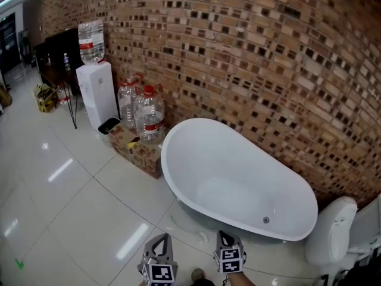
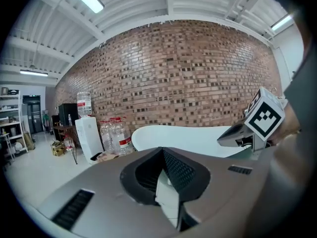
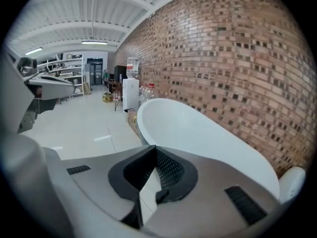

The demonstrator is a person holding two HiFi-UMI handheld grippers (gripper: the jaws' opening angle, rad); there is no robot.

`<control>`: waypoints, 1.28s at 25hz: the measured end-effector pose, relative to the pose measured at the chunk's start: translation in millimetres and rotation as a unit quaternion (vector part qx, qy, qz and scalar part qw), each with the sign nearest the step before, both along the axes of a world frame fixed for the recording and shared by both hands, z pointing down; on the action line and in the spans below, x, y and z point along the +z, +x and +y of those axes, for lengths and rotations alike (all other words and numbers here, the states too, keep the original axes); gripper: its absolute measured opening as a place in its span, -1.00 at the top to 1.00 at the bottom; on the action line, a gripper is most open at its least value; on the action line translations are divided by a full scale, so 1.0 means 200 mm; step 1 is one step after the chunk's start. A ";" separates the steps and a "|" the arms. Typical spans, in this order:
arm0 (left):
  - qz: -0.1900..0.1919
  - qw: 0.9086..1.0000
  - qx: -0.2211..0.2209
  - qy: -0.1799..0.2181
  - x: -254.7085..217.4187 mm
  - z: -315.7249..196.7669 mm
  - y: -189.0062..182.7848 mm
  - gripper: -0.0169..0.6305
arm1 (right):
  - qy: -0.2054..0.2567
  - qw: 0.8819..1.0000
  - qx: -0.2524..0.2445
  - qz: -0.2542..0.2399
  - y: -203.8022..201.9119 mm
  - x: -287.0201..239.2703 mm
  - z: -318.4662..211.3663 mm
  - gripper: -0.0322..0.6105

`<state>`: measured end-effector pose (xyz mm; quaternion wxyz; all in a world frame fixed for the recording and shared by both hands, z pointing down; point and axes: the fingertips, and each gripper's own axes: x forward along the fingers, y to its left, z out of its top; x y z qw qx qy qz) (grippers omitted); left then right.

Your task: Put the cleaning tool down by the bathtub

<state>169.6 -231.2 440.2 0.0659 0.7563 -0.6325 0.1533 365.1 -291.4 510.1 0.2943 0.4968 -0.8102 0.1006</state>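
A white oval bathtub (image 1: 178, 131) stands on the tiled floor against the brick wall; its long side also shows in the left gripper view (image 2: 188, 135) and the right gripper view (image 3: 198, 133). No cleaning tool shows in any view. Both grippers are low in the head view, just in front of the tub's near side: my left gripper (image 1: 159, 242) and my right gripper (image 1: 225, 239), side by side. The left gripper (image 2: 166, 182) has its jaws shut with nothing between them. The right gripper (image 3: 151, 180) is also shut and empty.
Left of the tub sit a cardboard box (image 1: 140, 152) and large water bottles (image 1: 149, 115), then a white water dispenser (image 1: 98, 94). A white toilet (image 1: 333, 228) stands at the tub's right end. The brick wall (image 1: 268, 58) runs behind. Glossy tile floor (image 1: 65, 207) spreads to the left.
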 end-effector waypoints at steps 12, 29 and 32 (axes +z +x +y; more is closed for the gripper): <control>-0.008 0.997 0.060 0.048 -0.67 0.28 0.23 0.93 | 0.114 0.984 0.088 -0.103 0.26 -1.01 0.49 0.85; 0.032 0.989 0.119 0.086 -0.98 0.73 0.84 0.93 | 0.196 0.949 0.203 -0.141 0.94 -1.37 1.10 0.85; 0.039 0.985 0.143 0.090 -1.04 0.75 0.86 0.93 | 0.200 0.943 0.229 -0.138 0.95 -1.44 1.18 0.85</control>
